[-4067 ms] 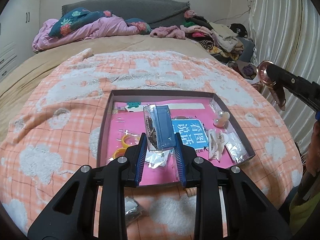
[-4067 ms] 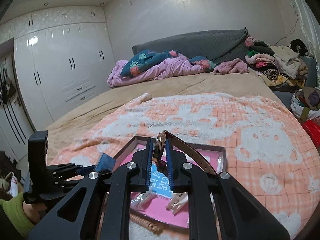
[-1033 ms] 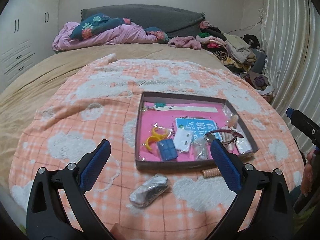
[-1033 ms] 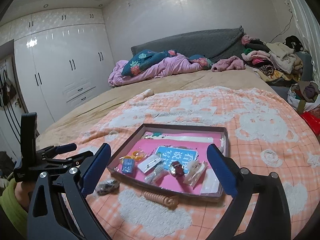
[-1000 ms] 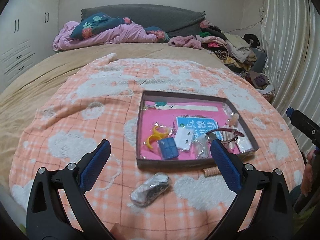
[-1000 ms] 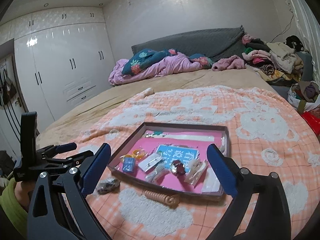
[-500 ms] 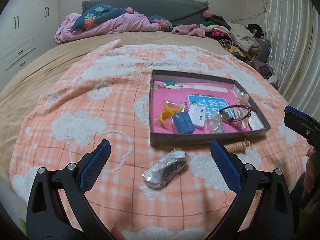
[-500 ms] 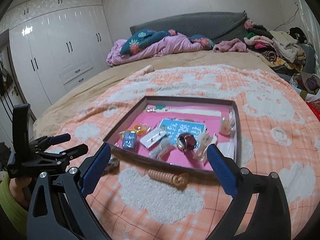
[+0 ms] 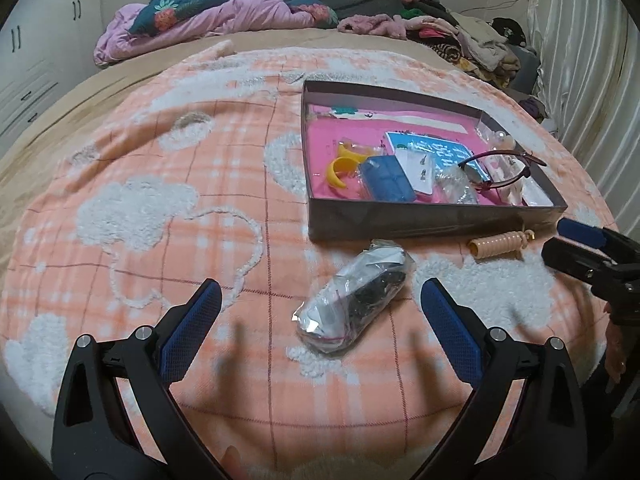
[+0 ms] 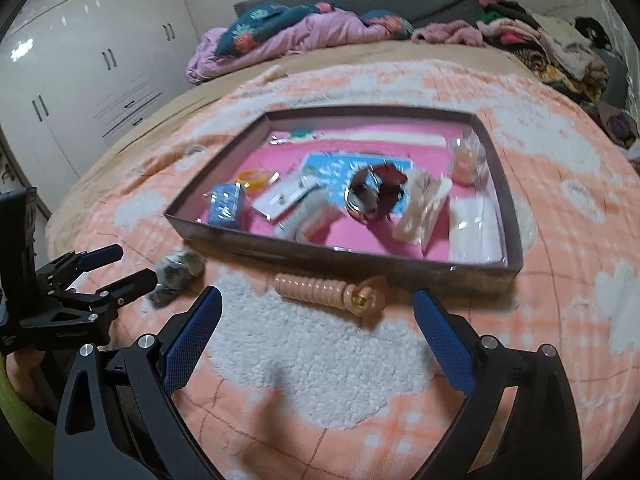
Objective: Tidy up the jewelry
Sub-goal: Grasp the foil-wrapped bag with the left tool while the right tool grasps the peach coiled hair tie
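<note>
A shallow dark box (image 9: 420,222) with a pink floor lies on the orange blanket and holds a blue card, a yellow ring, small packets and a watch (image 10: 374,190). A clear bag of dark jewelry (image 9: 356,298) lies in front of the box, just ahead of my open, empty left gripper (image 9: 320,304). A peach coiled hair tie (image 10: 330,290) lies by the box's front wall (image 10: 340,256), just ahead of my open, empty right gripper (image 10: 316,308). The bag also shows in the right wrist view (image 10: 176,270).
The bed's orange checked blanket (image 9: 160,208) spreads all around the box. Pink bedding (image 9: 208,12) and a clothes pile (image 9: 460,36) lie at the far end. White wardrobes (image 10: 92,64) stand on the left, a curtain (image 9: 580,60) on the right.
Both grippers, shut on items 4 s ago, are now open and empty. Over the last second both have dropped closer to the blanket, the left toward the bag, the right toward the hair tie.
</note>
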### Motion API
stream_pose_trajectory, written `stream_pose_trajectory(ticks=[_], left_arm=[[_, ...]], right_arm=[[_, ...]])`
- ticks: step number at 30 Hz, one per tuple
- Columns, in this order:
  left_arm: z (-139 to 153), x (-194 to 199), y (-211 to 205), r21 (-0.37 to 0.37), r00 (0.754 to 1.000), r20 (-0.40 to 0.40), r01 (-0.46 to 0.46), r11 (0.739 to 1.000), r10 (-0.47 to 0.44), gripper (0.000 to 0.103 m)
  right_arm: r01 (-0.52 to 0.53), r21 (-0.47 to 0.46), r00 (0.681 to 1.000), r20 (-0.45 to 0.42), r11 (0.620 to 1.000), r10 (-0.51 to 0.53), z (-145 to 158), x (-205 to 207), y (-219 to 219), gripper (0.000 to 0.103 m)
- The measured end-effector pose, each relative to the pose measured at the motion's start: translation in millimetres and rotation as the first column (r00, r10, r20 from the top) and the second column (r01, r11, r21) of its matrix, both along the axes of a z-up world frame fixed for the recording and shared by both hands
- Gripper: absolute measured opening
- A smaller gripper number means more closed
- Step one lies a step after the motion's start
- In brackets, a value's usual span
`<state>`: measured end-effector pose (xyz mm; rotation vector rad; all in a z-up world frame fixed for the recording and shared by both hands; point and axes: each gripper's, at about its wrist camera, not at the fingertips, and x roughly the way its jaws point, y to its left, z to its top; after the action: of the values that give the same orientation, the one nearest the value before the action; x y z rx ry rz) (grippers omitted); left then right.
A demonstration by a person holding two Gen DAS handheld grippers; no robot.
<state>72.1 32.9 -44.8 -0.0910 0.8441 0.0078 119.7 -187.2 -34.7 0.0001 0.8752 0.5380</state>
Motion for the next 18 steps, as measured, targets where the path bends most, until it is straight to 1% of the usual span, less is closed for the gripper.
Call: stream_pose_trajectory(ticks=[1, 4, 6, 7, 9, 10, 13, 16, 18], left_arm=[[-1.9, 2.2, -0.6, 0.0, 1.0, -0.001, 0.007, 1.0, -0.007, 0.09], [-7.8, 8.9, -3.3, 0.001, 0.999, -0.004, 0.035, 0.999, -0.035, 0.082], [-12.9, 12.5, -6.5, 0.0, 0.998, -0.014, 0.058, 0.998, -0.058, 0.072], [-16.7, 14.4, -8.7, -0.007, 0.997, -0.025, 0.076, 0.997, -0.076, 0.068], [-25.2, 17.7, -15.2, -0.013, 0.992, -0.054, 0.116, 0.993, -0.116, 0.048], [-27.4, 18.3, -17.8, 0.005, 0.991, -0.055, 0.123, 0.992, -0.123, 0.048], [-28.6, 15.0, -23.5, 0.07, 0.988, -0.04, 0.151, 0.986, -0.149, 0.043], [-24.7, 11.5, -17.4, 0.049, 0.99, -0.034, 0.139, 0.989, -0.138, 0.041], [-21.0, 7.0, -8.0, 0.036, 0.993, -0.029, 0.115, 0.993, -0.114, 0.041]], right_arm=[[0.011, -0.001, 1.0, -0.008, 1.0, -0.011, -3.8, 1.6, 0.0, 0.096], [0.03, 0.005, 0.999, -0.037, 1.0, -0.03, -12.1, 7.1, -0.5, 0.096], [0.041, 0.002, 0.998, -0.052, 0.999, -0.041, -16.6, 10.0, 1.3, 0.096], [0.042, 0.002, 0.998, -0.053, 0.999, -0.042, -17.3, 10.0, 2.2, 0.096], [0.046, -0.005, 0.998, -0.052, 0.999, -0.046, -19.1, 10.6, 5.2, 0.096], [0.048, -0.007, 0.997, -0.052, 0.999, -0.049, -20.1, 10.9, 8.0, 0.096], [0.069, -0.018, 0.996, -0.054, 0.997, -0.069, -25.4, 13.5, 15.9, 0.096], [0.107, -0.038, 0.993, -0.054, 0.994, -0.109, -33.9, 16.5, 23.9, 0.096], [0.125, -0.058, 0.99, -0.056, 0.99, -0.129, -41.4, 18.6, 29.1, 0.091]])
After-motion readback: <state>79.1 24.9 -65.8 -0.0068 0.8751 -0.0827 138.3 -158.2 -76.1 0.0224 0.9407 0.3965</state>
